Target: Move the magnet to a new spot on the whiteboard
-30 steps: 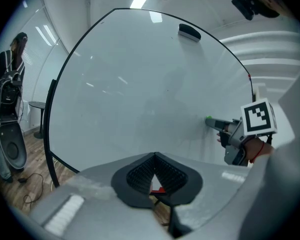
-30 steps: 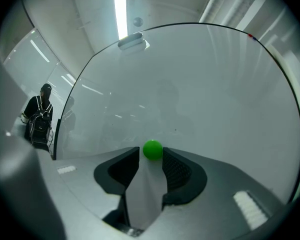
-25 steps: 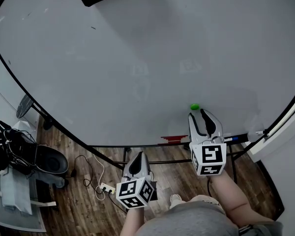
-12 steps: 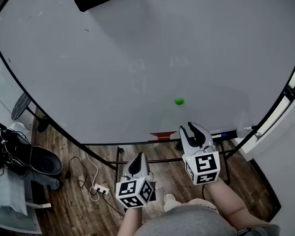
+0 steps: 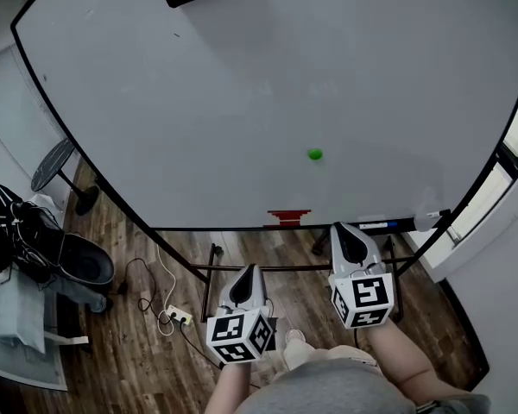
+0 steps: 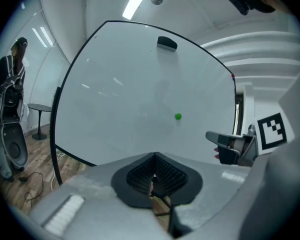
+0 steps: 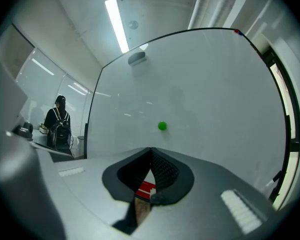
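Left hand-held gripper (image 5: 248, 276) is sitting shut, empty; right hand-held gripper (image 5: 349, 238) is closing down on nothing. Magnet (image 5: 315, 154) is clinging unheld to the whiteboard (image 5: 242, 102), risking a slide if its pull is weak.

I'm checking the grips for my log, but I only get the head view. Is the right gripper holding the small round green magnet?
Observer: No. In the right gripper view, the right gripper has its jaws together with nothing between them. The small round green magnet sits on the white whiteboard ahead.
Operator: And the left one?
Observer: In its own view, the left gripper is also shut and empty.
Operator: What lights the board?
Observer: A long lit ceiling light strip runs overhead, above the board's top edge.
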Demonstrator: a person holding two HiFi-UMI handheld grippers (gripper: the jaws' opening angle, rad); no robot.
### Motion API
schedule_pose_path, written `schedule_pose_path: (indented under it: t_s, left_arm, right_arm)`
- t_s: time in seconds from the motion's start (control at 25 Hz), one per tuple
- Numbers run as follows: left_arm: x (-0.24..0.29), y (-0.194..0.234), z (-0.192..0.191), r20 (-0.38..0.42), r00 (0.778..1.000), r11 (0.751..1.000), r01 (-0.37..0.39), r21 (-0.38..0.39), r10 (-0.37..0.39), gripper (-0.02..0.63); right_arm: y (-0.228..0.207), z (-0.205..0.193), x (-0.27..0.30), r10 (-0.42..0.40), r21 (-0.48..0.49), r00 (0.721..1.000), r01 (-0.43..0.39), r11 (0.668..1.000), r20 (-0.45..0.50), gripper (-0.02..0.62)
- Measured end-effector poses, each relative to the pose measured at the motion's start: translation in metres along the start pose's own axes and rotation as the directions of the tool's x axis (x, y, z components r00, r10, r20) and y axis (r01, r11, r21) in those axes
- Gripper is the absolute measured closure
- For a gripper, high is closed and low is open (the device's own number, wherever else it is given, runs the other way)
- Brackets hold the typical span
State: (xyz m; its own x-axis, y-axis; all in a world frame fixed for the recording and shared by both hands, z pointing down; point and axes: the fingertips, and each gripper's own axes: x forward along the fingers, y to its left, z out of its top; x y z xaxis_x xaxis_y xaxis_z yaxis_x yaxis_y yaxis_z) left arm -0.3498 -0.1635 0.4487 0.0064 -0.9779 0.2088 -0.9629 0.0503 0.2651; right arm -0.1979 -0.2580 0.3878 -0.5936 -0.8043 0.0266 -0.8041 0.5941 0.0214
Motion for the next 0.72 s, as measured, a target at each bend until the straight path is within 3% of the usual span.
schedule_pose_path:
  t_s: [0.44,0.72]
  left_arm:
    - [-0.063,-0.033,-0.040,-0.012,0.999,0.999,-0.036,-0.039,0.035,0.601]
    - [-0.100,-0.052,-0.057,-0.013,0.999,0.998,-0.039,-0.044,0.039,0.601]
  right_arm:
    - [0.032,-0.017,-0.085,0.105,-0.002,0.994,-0.105,0.994,-0.040,0.595]
    - [0.038,-0.036,-0.127,0.124,0.012,0.990,-0.123,0.992,-0.072,0.595]
